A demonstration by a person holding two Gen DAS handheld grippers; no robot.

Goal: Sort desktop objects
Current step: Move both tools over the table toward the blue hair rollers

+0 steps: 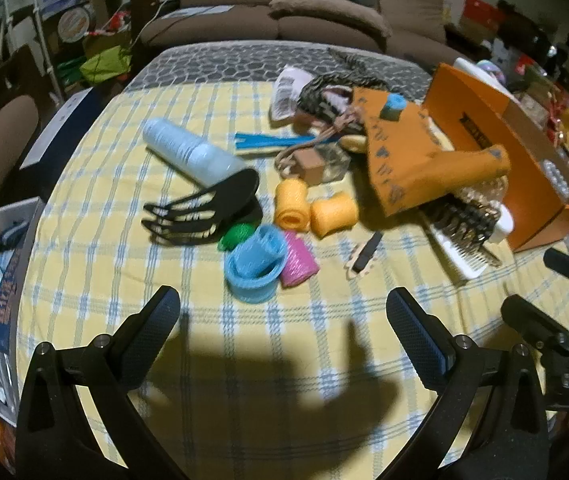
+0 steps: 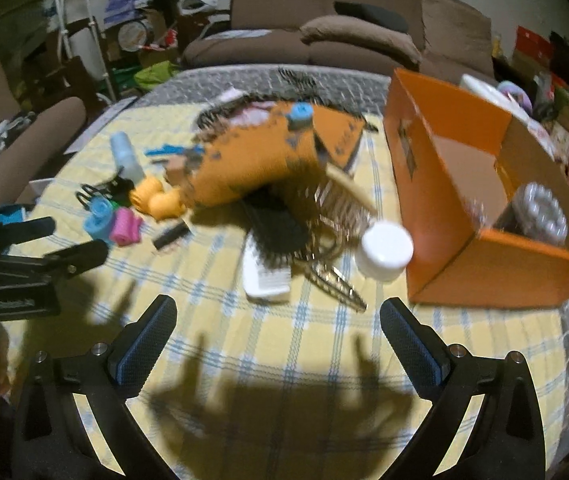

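Covering the table, a yellow checked cloth (image 1: 124, 280) carries the clutter, with an orange box (image 2: 484, 272) standing open at its right side and an orange patterned cloth (image 2: 252, 168) heaped over combs in the middle. Smaller things lie left of that heap: a black claw clip (image 1: 204, 212), two yellow rollers (image 1: 312, 210), and a blue roller (image 1: 254, 264) touching a pink roller (image 1: 298, 262). Both the left gripper (image 1: 282, 312) and the right gripper (image 2: 278, 320) hover over bare cloth, jaws spread wide and empty.

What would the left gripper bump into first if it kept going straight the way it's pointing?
Probably the blue hair roller, which lies nearest ahead of the open left gripper, beside the pink roller. Since the gripper tilts downward, it might meet the checked tablecloth just short of it; depth is hard to judge.
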